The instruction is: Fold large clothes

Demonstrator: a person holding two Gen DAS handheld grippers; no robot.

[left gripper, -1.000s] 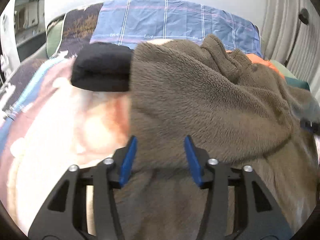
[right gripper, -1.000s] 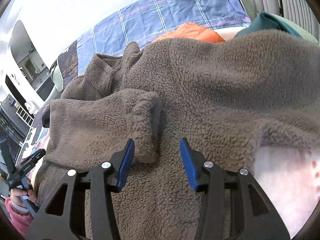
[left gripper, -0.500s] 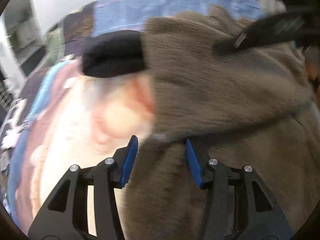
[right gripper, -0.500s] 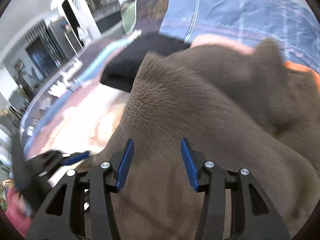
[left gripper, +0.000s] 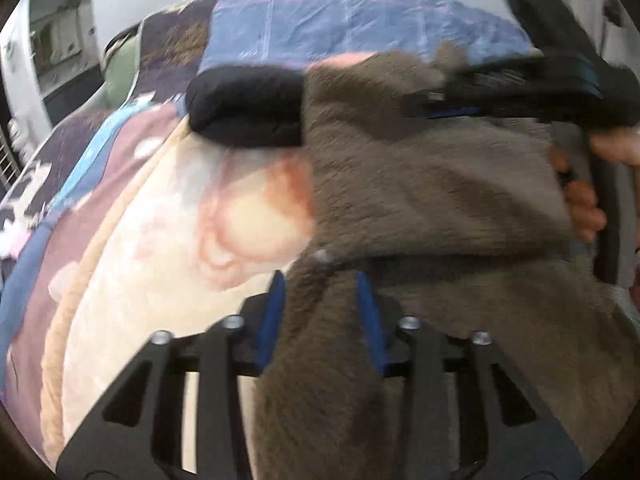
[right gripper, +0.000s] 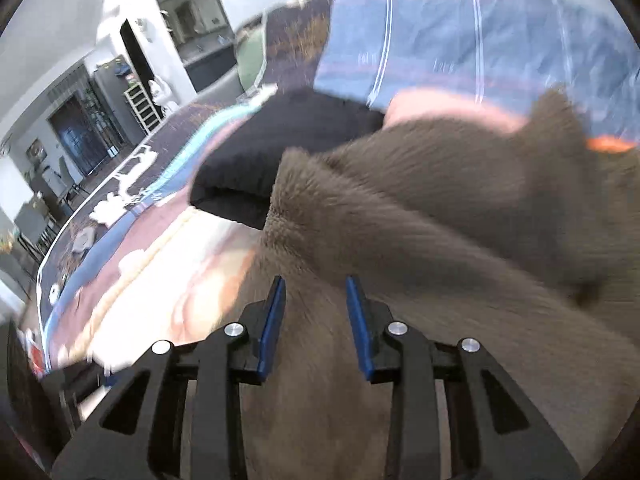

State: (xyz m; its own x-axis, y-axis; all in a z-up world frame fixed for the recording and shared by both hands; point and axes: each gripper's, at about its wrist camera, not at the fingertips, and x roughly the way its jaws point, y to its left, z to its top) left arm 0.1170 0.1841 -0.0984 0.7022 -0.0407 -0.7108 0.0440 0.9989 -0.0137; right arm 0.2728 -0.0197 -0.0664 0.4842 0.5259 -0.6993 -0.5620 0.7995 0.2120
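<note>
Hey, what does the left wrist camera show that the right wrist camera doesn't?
Only the left wrist view shows the right gripper from the side, over the brown fleece garment, with the person's right hand on its handle.

Only the right wrist view shows the room beyond the bed, with a dark doorway and a white shelf rack, plus a sliver of orange fabric.

Both show fleece bunched between that camera's own blue fingers, the folded black garment beside the fleece, the blue plaid bedding and the patterned blanket.

Grey-brown fleece garment (left gripper: pixel 420 200) fills the right of the frame; a black folded cloth (left gripper: pixel 244 106) sits upper centre; blue checked bedding (left gripper: pixel 360 20) lies above; pink-and-cream patterned blanket (left gripper: pixel 140 240) lies left.
</note>
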